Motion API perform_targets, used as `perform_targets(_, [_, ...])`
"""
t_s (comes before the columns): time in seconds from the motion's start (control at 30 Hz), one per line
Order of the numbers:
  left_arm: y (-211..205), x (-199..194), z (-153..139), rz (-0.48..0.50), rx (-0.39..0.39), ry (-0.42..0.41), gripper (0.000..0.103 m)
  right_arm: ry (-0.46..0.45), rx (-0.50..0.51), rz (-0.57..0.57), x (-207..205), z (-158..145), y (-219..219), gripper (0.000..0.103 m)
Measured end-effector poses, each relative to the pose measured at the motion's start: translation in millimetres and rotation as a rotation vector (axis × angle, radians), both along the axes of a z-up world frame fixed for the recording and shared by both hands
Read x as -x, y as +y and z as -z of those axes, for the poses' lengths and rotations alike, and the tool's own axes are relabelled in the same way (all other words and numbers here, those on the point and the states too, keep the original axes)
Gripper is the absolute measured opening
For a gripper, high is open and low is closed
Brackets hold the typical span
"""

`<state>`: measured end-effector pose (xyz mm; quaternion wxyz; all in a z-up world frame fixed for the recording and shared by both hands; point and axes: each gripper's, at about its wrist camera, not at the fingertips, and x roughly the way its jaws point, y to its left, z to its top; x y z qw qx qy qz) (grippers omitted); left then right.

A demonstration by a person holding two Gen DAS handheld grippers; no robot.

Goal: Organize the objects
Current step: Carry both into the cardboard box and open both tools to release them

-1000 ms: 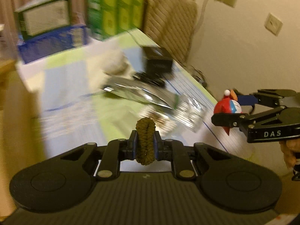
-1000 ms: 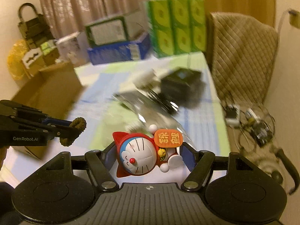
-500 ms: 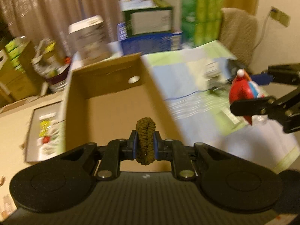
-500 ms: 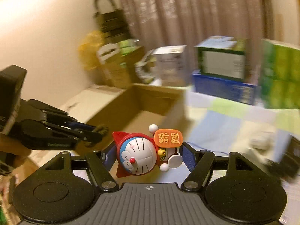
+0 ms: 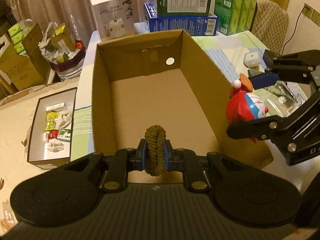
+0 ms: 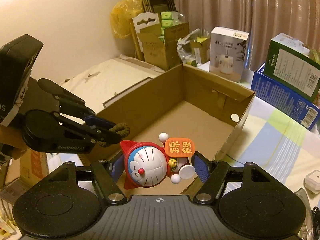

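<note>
Left gripper [image 5: 155,153] jaws opening, braided loop [image 5: 155,150] between them; right gripper [image 6: 158,168] clamped on figurine [image 6: 149,167] — cardboard box [image 5: 202,74] mid-frame.

checked tablecloth table [image 5: 224,46]: open cardboard box [image 5: 200,76], stacked boxes [image 5: 182,23], small white case [image 5: 251,59].

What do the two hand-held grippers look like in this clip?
Both are matte black with scissor-like linkage arms, silver pivot screws, two round discs on a ribbed base, and blue pads on the fingers. The left hand-held gripper carries white "GenRobot.AI" lettering on its side; the right hand-held gripper shows partial white letters starting with "D". No cables or sleeves are visible.
</note>
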<state>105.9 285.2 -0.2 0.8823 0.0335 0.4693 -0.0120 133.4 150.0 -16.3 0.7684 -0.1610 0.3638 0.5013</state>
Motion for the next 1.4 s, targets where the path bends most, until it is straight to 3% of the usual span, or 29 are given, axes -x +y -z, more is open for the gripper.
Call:
perform_targets(0.13, [4, -6, 10, -0.012, -0.009, -0.013, 0.037, -0.008, 0.015, 0.002, -8, 7, 3, 0.068])
perform_targets(0.3, [13, -7, 11, -0.024, 0.001, -0.011, 0.038, -0.017, 0.039, -0.013, -6, 9, 2, 0.068])
perform_targets(0.57, [24, -1, -8, -0.035, 0.004, -0.051, 0.049, -0.032, 0.066, -0.058, 0, 14, 15, 0.068])
perform_targets(0.87, [30, 4, -10, -0.049, 0.021, -0.060, 0.053, -0.052, 0.134, -0.121, 2, 35, 35, 0.068])
perform_targets(1.1, [31, 5, -6, -0.059, 0.019, -0.053, 0.059, -0.053, 0.145, -0.093, -2, 43, 38, 0.069])
perform_targets(1.4, [27, 11, -10, -0.082, 0.041, -0.071, 0.070, -0.069, 0.064, -0.048, -4, 23, 18, 0.075])
